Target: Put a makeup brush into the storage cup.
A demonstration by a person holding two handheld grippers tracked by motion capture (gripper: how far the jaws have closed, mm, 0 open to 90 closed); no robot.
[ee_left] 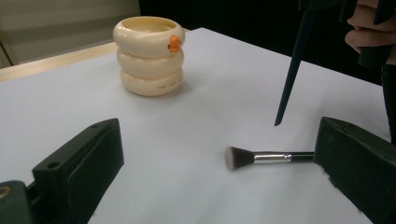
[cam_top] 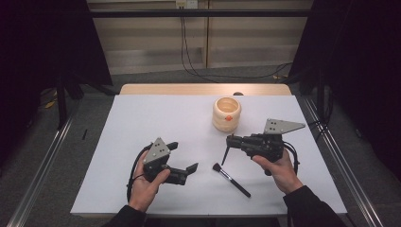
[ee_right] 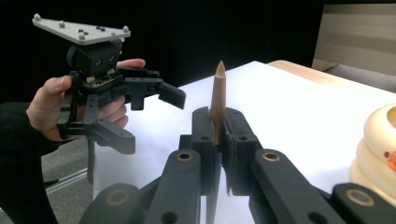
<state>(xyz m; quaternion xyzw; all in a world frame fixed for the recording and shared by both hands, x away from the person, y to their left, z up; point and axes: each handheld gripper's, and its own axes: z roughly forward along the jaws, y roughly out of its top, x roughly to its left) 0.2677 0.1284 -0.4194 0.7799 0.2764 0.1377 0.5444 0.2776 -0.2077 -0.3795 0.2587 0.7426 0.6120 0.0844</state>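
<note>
A thin dark stick (cam_top: 226, 154), apparently a pointed brush handle, is clamped between the fingers of the right gripper (cam_top: 230, 142). It hangs point-down above the tabletop (cam_top: 142, 123). In the right gripper view the same stick (ee_right: 217, 100) is seen pinched mid-shaft, with its tapered end well past the fingers (ee_right: 238, 140).

The left gripper (cam_top: 182, 161) is held with its fingers apart and nothing between them. It is aimed at the makeup brush (cam_top: 231, 178), which lies flat on the tabletop with its bristles toward the left gripper. In the left gripper view the brush (ee_left: 261, 157) lies between the two fingers but ahead of them, not yet touched.

The cream ringed cup (cam_top: 227, 113) stands upright at the far side, well apart from both grippers. It is judged to be the place where both tools are dropped.

For the step in hand:
- The stick is best carried over the cup mouth and brought upright before the fingers are parted.
- The cup is light-looking, so its rim should not be struck, or it may be tipped.
- The grip is on a narrow shaft, so slipping or swinging is possible if the gripper is swung fast.

Obstructions:
- The hanging stick tip (ee_left: 279, 122) is near the lying brush and the left gripper's line of approach, so the two moves are better done in turn.
- A cable (cam_top: 189, 52) lies on the floor beyond the tabletop and is no hindrance.
</note>
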